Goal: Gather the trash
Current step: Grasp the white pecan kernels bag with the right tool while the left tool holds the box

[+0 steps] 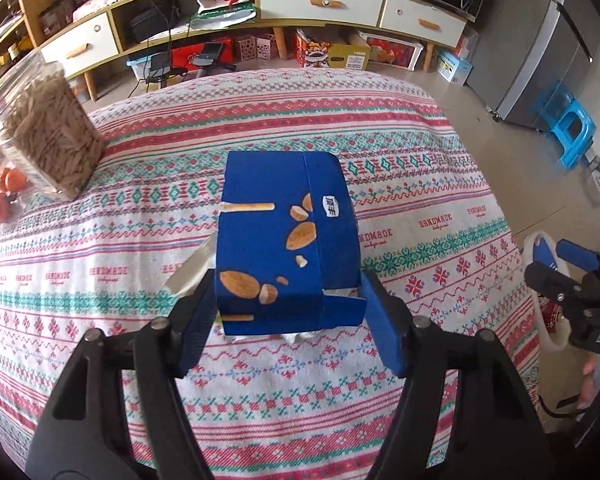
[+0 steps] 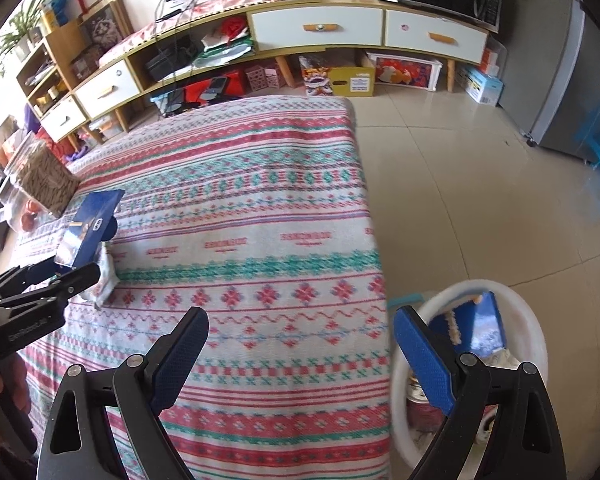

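Clear jar of seeds (image 1: 48,140) far left on the patterned tablecloth (image 1: 260,392); left gripper (image 1: 288,320) clamped on the blue snack box (image 1: 284,240), held just above cloth. Right gripper (image 2: 300,356) jaws wide apart, nothing btwn them, at table edge by white bin (image 2: 536,320) w/ trash inside
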The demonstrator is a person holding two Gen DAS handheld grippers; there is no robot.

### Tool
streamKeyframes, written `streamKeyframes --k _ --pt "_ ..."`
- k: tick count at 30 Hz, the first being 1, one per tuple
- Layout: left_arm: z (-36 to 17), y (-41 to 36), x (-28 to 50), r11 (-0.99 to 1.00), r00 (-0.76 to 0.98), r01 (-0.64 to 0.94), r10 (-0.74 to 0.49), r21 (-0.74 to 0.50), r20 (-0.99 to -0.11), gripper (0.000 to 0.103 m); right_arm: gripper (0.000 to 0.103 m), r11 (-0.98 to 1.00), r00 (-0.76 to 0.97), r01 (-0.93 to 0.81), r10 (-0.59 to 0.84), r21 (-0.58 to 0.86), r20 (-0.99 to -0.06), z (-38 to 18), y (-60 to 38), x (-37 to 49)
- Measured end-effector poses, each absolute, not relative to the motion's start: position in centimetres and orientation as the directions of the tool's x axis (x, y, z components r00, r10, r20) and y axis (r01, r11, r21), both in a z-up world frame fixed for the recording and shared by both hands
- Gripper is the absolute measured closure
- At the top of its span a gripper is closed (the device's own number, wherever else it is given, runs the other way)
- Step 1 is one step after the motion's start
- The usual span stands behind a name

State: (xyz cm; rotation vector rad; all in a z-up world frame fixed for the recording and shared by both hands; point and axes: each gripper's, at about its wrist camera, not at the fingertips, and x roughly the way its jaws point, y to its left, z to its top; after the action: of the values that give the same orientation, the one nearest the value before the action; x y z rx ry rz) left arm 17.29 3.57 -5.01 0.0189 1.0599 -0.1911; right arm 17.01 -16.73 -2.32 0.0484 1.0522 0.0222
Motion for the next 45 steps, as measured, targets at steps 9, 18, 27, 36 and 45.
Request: streamKeyframes --k 9,18,27,36,45 --pt "-4.3 7.7 16.2 0.987 0.448 0.085 -0.16 -0.136 -0.88 0.033 0.008 0.998 0.505 -0.054 0.061 0.039 -0.861 -2.6 -12.1 18.5" --pt "-5.0 12.3 15.3 0.991 0.435 0.025 -0.126 -0.128 -0.891 0.033 0.008 0.982 0.496 -0.182 0.135 0.05 -0.858 -3.6 -5.3 20.5" --pt "-5.3 14.8 14.2 0.993 0.415 0.0 -0.106 -0.116 -0.904 0.033 0.009 0.949 0.454 -0.316 0.145 -0.006 -0.879 -7.6 0.3 22.5" --pt "-5.3 16.0 14.1 0.994 0.412 -0.02 -0.086 -0.104 -0.907 0.033 0.038 0.931 0.453 -0.366 0.163 -0.016 -0.876 -9.6 2.9 22.9" --pt "-5.1 16.6 13.4 0.994 0.408 -0.026 -0.086 -0.105 -0.909 0.033 0.075 0.91 0.448 -0.414 0.185 -0.019 -0.874 -9.0 4.4 22.0"
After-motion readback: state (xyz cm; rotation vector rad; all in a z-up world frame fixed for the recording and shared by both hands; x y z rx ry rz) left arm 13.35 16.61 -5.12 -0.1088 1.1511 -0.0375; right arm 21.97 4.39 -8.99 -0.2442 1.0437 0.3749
